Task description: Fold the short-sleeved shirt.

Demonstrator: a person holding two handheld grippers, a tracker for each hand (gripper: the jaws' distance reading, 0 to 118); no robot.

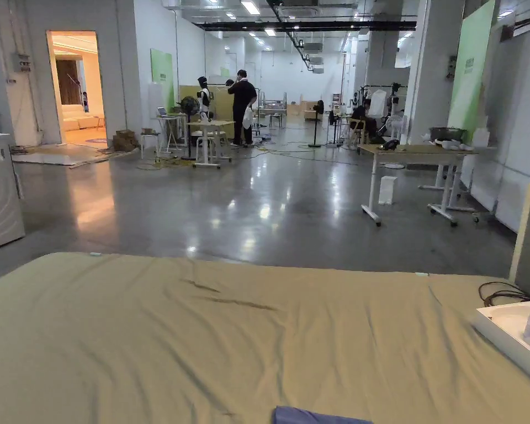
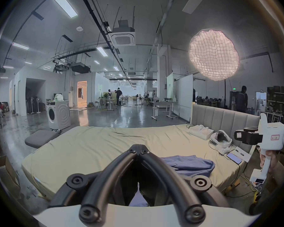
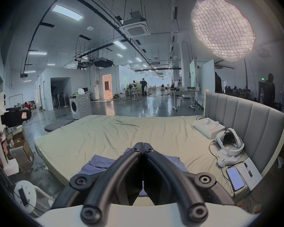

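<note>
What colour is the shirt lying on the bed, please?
Plain blue-purple shirt, with no visible pattern; it shows best in the left gripper view.

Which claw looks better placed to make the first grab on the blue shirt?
Probably the right claw: the crumpled blue shirt lies straight beneath its shut tips. The left claw, also shut, has the shirt off to its right side.

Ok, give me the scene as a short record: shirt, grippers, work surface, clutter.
shirt: blue shirt, crumpled in a heap near the bed's near edge, not folded
left gripper: jaws together, held above the bed, gripping nothing
right gripper: jaws together, above the shirt, gripping nothing
surface: bed with a beige sheet
clutter: headset, phone, white box by the headboard
</note>
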